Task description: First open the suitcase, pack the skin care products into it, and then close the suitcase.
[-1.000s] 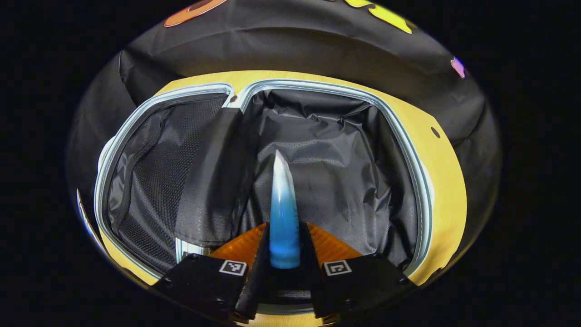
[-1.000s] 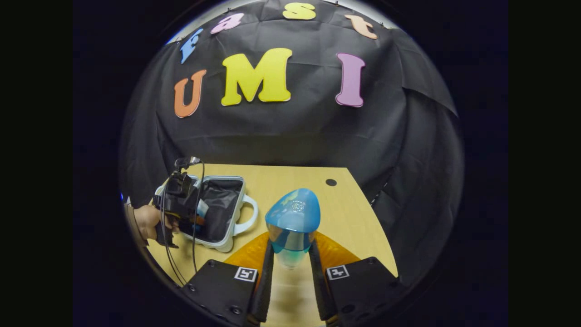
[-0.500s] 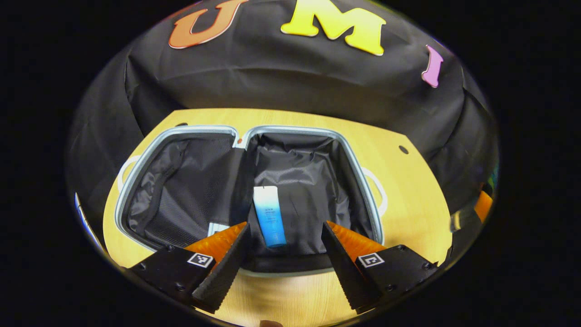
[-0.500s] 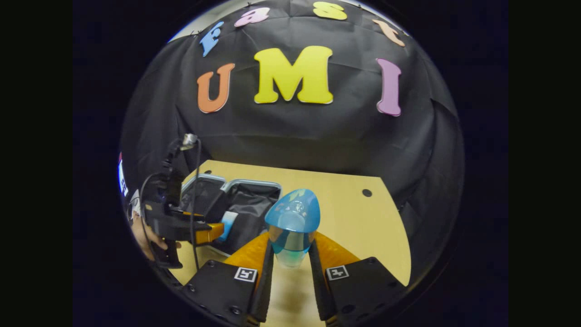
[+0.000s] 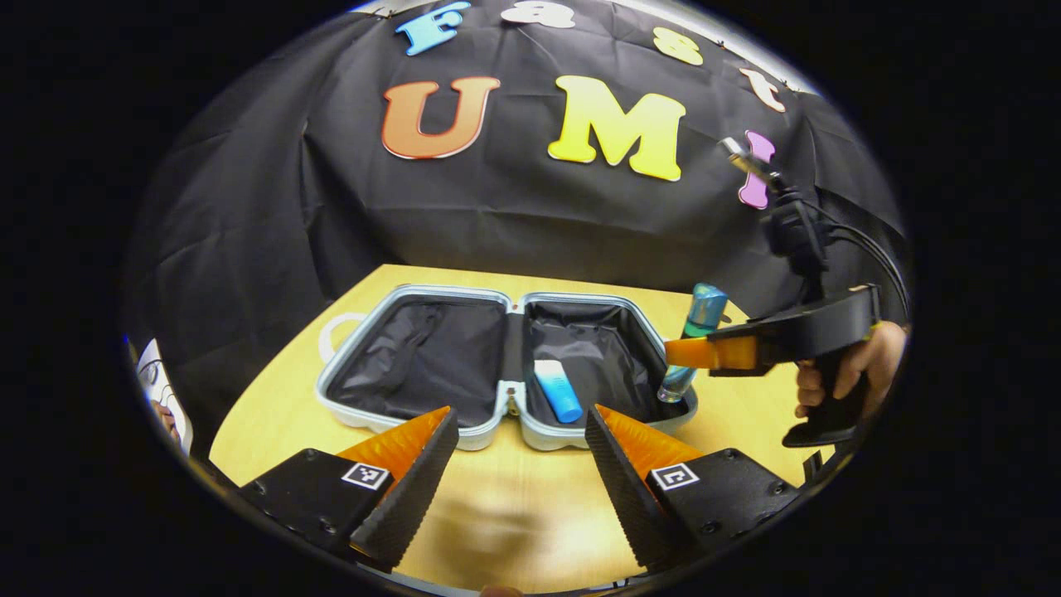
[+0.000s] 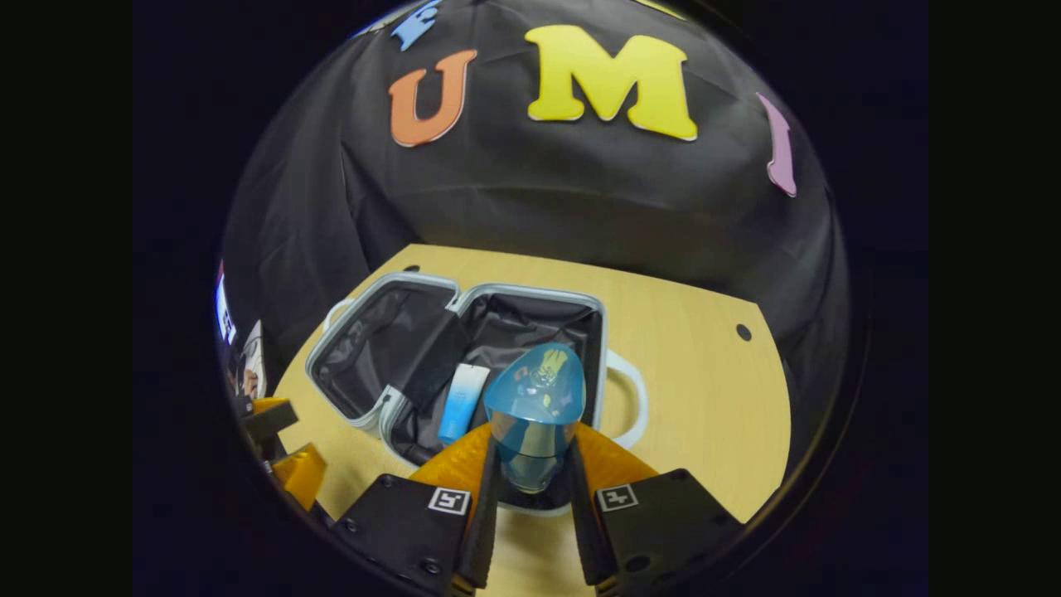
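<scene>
- While it lies open on the wooden table [image 5: 746,419], the suitcase [image 5: 431,365] holds a blue tube [image 5: 557,391] in its right half.
- Right gripper [image 6: 528,489] clamps a blue bottle [image 6: 535,406] above that half.
- Left gripper [image 5: 518,468] gapes wide, holding nothing.

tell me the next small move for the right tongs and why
Probably lower the right tongs a little and release: they grip the blue bottle above the open suitcase, over its right half, where the blue tube already lies. The left tongs are open, holding nothing, pulled back over the table.
</scene>
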The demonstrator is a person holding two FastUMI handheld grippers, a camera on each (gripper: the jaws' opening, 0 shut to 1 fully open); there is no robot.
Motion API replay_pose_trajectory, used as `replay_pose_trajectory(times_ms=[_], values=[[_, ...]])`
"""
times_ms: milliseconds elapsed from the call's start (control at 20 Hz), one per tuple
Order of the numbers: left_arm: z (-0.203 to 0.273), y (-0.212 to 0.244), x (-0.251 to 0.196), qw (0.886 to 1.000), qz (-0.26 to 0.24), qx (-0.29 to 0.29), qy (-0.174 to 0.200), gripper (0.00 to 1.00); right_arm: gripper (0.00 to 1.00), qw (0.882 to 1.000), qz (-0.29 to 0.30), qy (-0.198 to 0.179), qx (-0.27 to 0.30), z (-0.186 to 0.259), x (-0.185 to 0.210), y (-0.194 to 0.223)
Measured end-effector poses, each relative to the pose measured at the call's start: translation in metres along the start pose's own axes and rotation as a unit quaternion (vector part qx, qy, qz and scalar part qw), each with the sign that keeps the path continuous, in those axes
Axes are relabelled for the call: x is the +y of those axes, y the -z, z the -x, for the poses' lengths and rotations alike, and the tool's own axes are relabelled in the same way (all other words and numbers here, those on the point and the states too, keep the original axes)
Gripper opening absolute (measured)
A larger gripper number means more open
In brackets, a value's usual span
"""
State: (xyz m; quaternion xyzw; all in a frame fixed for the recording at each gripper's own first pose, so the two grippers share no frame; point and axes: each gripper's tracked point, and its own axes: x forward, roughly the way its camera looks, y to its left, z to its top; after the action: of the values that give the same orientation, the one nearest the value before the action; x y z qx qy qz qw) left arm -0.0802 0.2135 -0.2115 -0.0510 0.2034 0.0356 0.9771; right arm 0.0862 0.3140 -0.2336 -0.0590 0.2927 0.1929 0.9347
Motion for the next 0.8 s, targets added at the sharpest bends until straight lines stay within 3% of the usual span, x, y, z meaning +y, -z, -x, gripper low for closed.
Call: replay_pose_trajectory(times_ms=[150,300,500,600,800], values=[[0.022,-0.013,0.027,0.999,-0.007,-0.050,-0.016,0.98,0.38,1.000,0.002,0.016,0.015,-0.021,0.014,0.002],[0.034,-0.012,0.045,0.998,-0.025,-0.055,-0.024,0.98,0.38,0.999,-0.003,0.019,0.041,-0.048,0.029,0.010],[0.048,-0.020,0.057,0.996,-0.051,-0.070,-0.018,0.98,0.38,0.992,-0.034,0.067,0.098,-0.076,0.024,0.025],[0.048,-0.029,0.055,0.995,-0.060,-0.083,0.000,0.98,0.38,0.990,-0.043,0.079,0.107,-0.089,0.025,0.021],[0.044,-0.028,0.064,0.995,-0.052,-0.079,-0.001,0.98,0.39,0.988,-0.046,0.089,0.120,-0.109,0.023,0.017]])
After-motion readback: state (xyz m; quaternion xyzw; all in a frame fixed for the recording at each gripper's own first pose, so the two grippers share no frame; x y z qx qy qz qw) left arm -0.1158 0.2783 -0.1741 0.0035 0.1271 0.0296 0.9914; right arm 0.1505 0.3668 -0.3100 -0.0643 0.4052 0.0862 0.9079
